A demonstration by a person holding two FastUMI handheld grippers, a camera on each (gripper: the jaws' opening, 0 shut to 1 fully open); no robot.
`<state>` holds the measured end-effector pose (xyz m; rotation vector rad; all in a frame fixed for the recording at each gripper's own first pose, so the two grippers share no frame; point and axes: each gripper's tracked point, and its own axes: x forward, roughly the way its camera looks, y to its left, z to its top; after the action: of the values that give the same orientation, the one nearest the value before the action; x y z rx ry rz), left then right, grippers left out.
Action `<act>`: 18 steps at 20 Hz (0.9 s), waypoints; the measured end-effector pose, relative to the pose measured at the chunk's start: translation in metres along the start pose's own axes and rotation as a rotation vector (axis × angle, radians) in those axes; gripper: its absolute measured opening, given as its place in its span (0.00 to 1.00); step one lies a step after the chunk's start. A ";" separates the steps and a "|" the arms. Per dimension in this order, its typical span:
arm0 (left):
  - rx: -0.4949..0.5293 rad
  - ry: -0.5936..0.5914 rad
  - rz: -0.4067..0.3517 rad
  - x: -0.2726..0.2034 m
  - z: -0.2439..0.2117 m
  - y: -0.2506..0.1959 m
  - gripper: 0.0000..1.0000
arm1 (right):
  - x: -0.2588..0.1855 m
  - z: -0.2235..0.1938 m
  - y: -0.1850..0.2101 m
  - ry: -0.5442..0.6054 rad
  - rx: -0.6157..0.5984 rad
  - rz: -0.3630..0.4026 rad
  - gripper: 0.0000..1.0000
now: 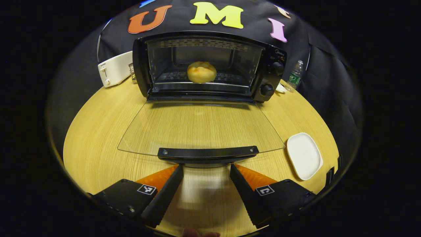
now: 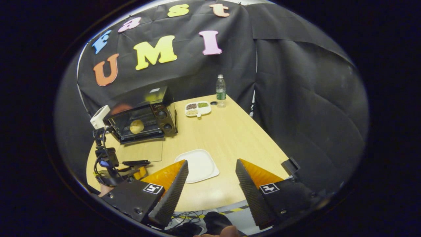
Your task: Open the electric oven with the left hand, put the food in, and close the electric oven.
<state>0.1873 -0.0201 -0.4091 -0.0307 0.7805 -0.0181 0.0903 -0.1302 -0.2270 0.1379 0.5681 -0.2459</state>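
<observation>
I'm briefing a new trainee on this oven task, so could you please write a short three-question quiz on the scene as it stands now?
1. True or false: the oven door is folded down flat and open.
2. Where is the bread roll? A) on the white plate B) on the rack inside the oven C) between the right gripper's fingers
3. Fill in: the left gripper sits just before the door's ____, with its jaws apart.

Key
1. True.
2. B. The plate is bare, and the right gripper is open over the table's near edge.
3. Handle.
</observation>
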 end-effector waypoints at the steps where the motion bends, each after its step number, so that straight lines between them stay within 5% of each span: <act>1: 0.004 -0.007 0.000 -0.004 0.004 -0.001 0.94 | 0.000 0.000 0.002 -0.001 0.002 0.003 0.91; 4: -0.007 -0.045 -0.009 -0.022 0.027 -0.003 0.94 | -0.004 -0.001 0.009 -0.003 0.002 0.020 0.91; 11: 0.004 -0.316 -0.021 -0.065 0.156 -0.002 0.94 | -0.025 0.007 0.010 -0.064 0.005 0.024 0.92; 18: 0.017 -0.521 -0.028 -0.161 0.229 0.012 0.94 | -0.051 0.067 0.038 -0.242 -0.064 0.074 0.91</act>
<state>0.2336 0.0013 -0.1337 -0.0288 0.2591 -0.0415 0.0932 -0.0971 -0.1412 0.0658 0.3294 -0.1693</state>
